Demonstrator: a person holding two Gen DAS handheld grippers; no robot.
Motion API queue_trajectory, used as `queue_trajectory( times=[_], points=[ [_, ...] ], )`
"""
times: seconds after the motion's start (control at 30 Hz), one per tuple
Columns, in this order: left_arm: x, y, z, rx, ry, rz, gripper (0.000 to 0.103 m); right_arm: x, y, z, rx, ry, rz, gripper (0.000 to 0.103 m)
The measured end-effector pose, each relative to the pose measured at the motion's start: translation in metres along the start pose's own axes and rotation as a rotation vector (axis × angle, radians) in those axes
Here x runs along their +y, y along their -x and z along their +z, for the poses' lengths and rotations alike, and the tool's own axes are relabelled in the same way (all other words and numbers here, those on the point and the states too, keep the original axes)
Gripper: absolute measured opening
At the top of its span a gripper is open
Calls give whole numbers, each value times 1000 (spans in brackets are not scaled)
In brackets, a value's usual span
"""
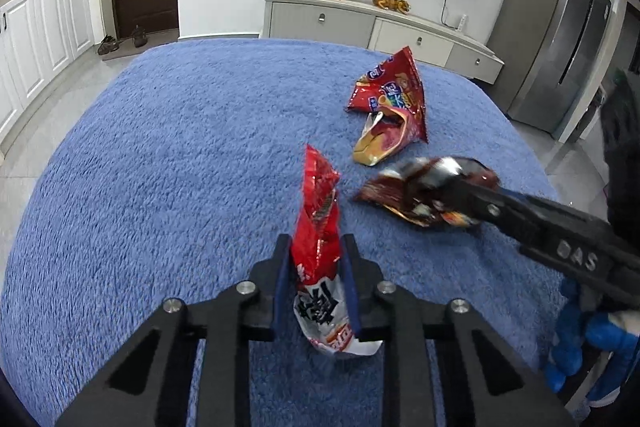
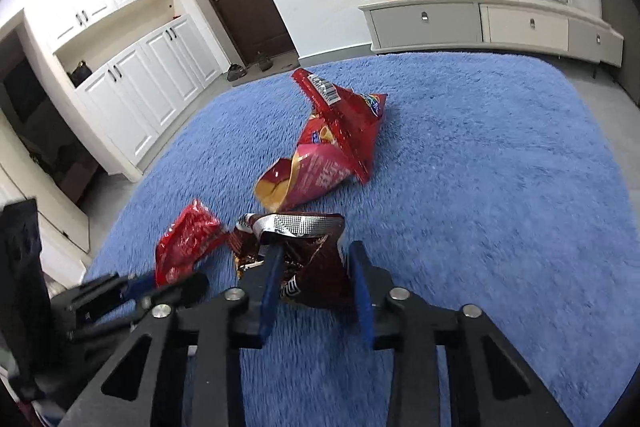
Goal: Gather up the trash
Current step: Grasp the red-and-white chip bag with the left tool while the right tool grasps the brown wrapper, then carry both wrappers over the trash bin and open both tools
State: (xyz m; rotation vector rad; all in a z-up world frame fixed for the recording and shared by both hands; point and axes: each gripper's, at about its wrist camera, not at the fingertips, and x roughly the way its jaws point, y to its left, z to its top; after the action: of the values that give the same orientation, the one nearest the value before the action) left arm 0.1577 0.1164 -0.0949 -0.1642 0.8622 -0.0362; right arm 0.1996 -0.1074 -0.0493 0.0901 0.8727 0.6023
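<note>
My left gripper (image 1: 316,247) is shut on a red and white snack wrapper (image 1: 318,227), which stands up between its blue pads above the blue rug (image 1: 180,167). My right gripper (image 2: 316,255) has its jaws around a dark brown wrapper (image 2: 308,259) with a silver top edge; there is a gap at the right pad, and the frame is blurred. That gripper and the brown wrapper (image 1: 424,191) also show in the left wrist view. A larger red chip bag (image 1: 390,107) lies open on the rug beyond both; it also shows in the right wrist view (image 2: 332,151).
A grey TV cabinet (image 1: 380,27) with gold dragon figures stands past the rug, under a wall TV. White cupboards (image 2: 132,91) and a brown door are to the left, a steel fridge (image 1: 560,39) to the right. A blue object (image 1: 580,347) sits at the rug's right edge.
</note>
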Motion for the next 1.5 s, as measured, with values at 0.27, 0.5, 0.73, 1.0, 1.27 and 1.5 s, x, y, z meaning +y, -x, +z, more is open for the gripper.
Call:
queue_trajectory(
  times=[0.27,0.5,0.73,1.0,1.27,1.5],
  points=[
    [-10,25,-11,-18,-30,-3,22,-25,57,-33,-47,-65,-56,26],
    [-43,57,-13,-62,-89,-24,22,-55,133,-65,-138,-143,-137,24],
    [-112,81,-17,-99,-214,-81,22,-88,205,-102,-232,-220,-247,24],
    [-229,75,-30,-55,-402,-243,22,-155,270,-154,-267,-378,-426,24],
    [-362,43,-55,20,-593,-349,22,-232,296,-201,-205,-550,-614,24],
    [-445,-5,-73,131,-649,-431,23,-289,288,-222,-144,-666,-659,26]
  ],
)
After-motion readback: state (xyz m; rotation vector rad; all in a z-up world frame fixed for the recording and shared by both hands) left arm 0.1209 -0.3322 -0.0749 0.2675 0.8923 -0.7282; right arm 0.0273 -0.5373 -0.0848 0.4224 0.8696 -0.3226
